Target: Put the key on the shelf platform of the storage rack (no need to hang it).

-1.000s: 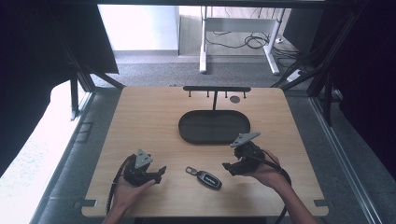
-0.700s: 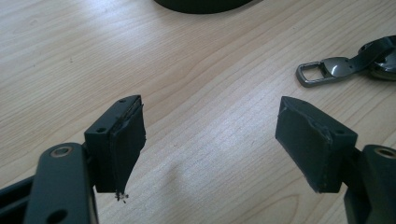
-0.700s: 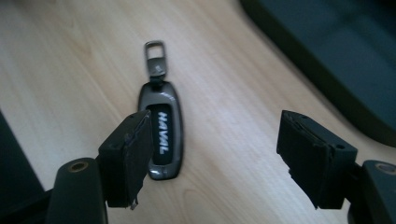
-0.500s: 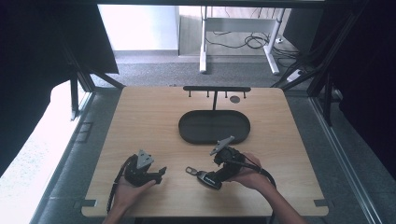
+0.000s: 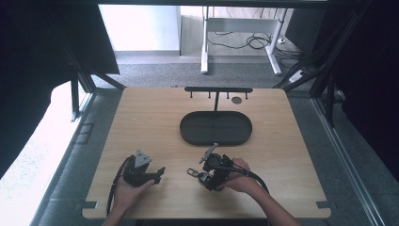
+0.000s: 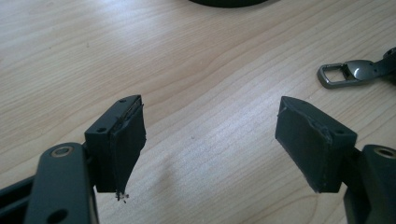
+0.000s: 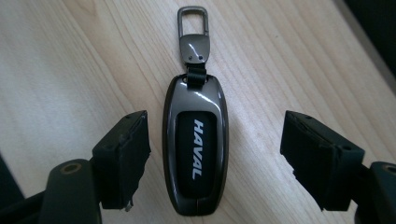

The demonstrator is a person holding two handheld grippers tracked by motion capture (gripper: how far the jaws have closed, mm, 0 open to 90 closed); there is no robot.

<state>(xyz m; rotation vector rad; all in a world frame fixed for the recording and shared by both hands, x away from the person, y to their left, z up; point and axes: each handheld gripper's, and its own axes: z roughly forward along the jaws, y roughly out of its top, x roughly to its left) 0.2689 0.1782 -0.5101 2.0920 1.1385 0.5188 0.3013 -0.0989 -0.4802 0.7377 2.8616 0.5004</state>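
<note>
Key fob (image 7: 195, 154), dark glossy shell with a black centre panel lettered "HAVAL" in white, metal clip ring (image 7: 192, 21) on a short strap at its far end; lies flat on the wooden counter (image 5: 141, 117) near the front edge, a little right of centre. Right claw (image 7: 215, 158): jaws wide apart, one on each side of the fob, neither touching it, bare wood visible in both gaps. Left claw (image 6: 210, 144): jaws wide apart, nothing between them, low over bare wood at front left; the fob's clip ring (image 6: 345, 74) lies well off to its right in the left gripper view. In the high view, the left claw (image 5: 160, 172) and right claw (image 5: 203, 175) sit apart, with open counter between them. Black oval tray (image 5: 215, 128): rests mid-counter, beyond both claws. Black hook rack (image 5: 218, 90): stands behind the tray near the far edge. Left half of the counter is open wood out to its edge.
</note>
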